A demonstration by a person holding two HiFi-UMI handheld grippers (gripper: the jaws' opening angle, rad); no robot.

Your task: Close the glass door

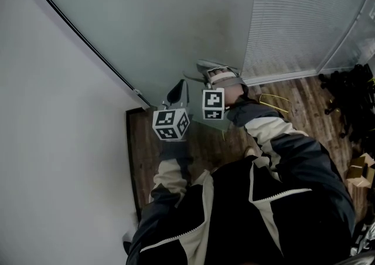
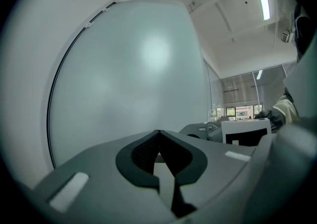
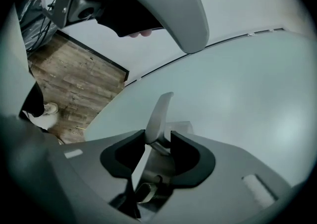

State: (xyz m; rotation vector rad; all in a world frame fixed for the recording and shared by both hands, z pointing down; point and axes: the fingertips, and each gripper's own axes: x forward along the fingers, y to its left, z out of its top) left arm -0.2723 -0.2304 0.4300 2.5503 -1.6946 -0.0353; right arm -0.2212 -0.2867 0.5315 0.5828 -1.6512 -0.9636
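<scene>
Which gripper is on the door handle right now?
The right gripper: the metal lever handle stands clamped between its jaws. The left gripper is shut on nothing, facing the frosted glass door.

It was an office-like interior. A tall frosted glass door (image 1: 170, 17) stood beside a plain white wall (image 1: 53, 141), with slatted blinds (image 1: 299, 17) next to it, a wood-plank floor (image 1: 205, 146) below, and a strip light (image 2: 263, 2) on the high white ceiling (image 2: 218, 25).
</scene>
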